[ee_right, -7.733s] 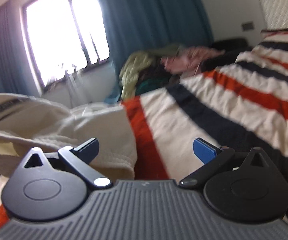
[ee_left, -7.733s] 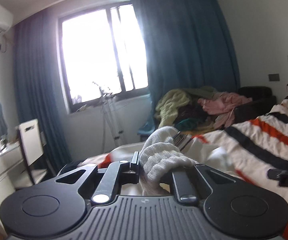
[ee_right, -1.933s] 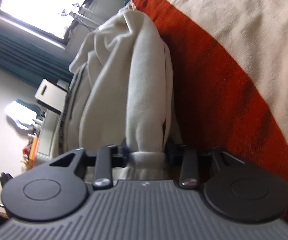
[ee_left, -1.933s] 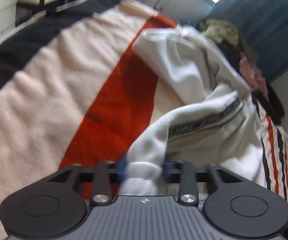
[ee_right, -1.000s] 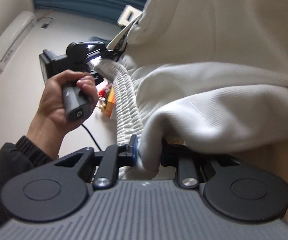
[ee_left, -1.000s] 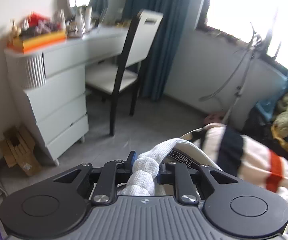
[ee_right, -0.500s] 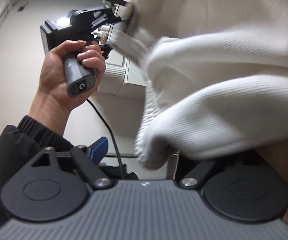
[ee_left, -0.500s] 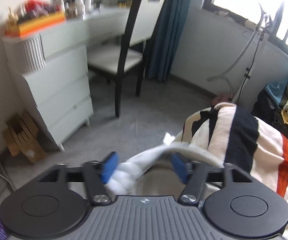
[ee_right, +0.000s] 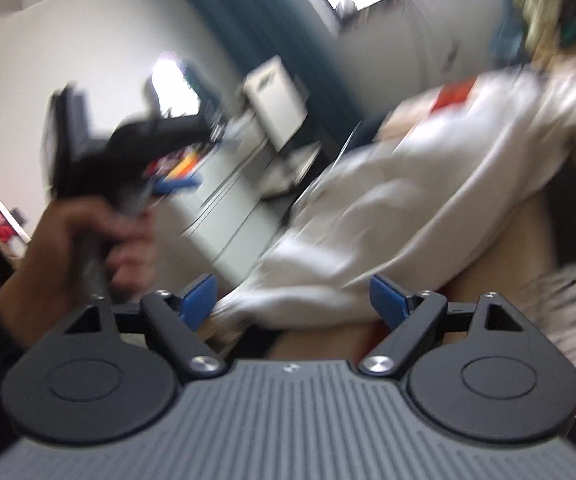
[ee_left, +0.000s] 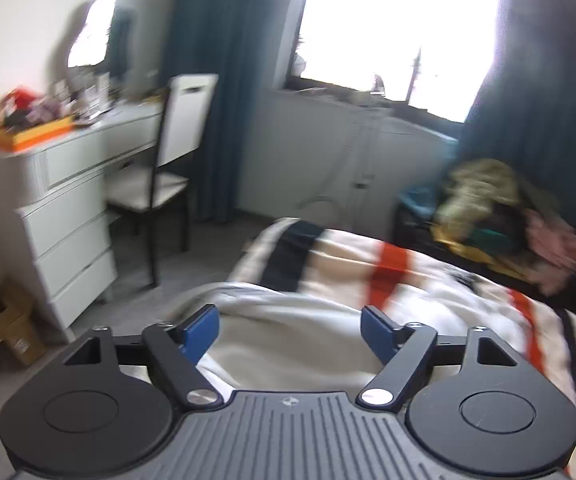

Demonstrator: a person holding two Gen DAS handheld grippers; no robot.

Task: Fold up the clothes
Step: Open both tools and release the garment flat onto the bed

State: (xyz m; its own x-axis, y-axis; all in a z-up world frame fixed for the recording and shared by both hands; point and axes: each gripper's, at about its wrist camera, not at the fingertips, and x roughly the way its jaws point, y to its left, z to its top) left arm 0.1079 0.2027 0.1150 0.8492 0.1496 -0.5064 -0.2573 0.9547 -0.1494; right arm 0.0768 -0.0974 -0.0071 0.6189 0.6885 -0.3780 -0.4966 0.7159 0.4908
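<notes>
A white garment [ee_left: 288, 332] lies on the striped blanket [ee_left: 392, 268] at the bed's near corner. My left gripper [ee_left: 290, 330] hovers just above it, its jaws opening, blue pads [ee_left: 201, 326] wide apart and not pressing the cloth. In the blurred right wrist view the same white garment [ee_right: 408, 208] spreads across the bed. My right gripper [ee_right: 294, 298] stands open over its near edge, with nothing pinched. The left gripper [ee_right: 127, 152], held by a person's hand [ee_right: 83, 240], shows at the left of that view.
A white dresser [ee_left: 59, 204] with clutter on top and a white-backed chair [ee_left: 175, 148] stand left of the bed. Blue curtains [ee_left: 223, 60] frame a bright window [ee_left: 396, 28]. A pile of clothes [ee_left: 488, 212] sits beyond the bed at the right. Cardboard boxes [ee_left: 3, 324] lie on the floor.
Both grippers were shut on the white garment's ribbed edge a second ago; both have opened and let it drop onto the bed. Both hands have swung up and away quickly, blurring the views.
</notes>
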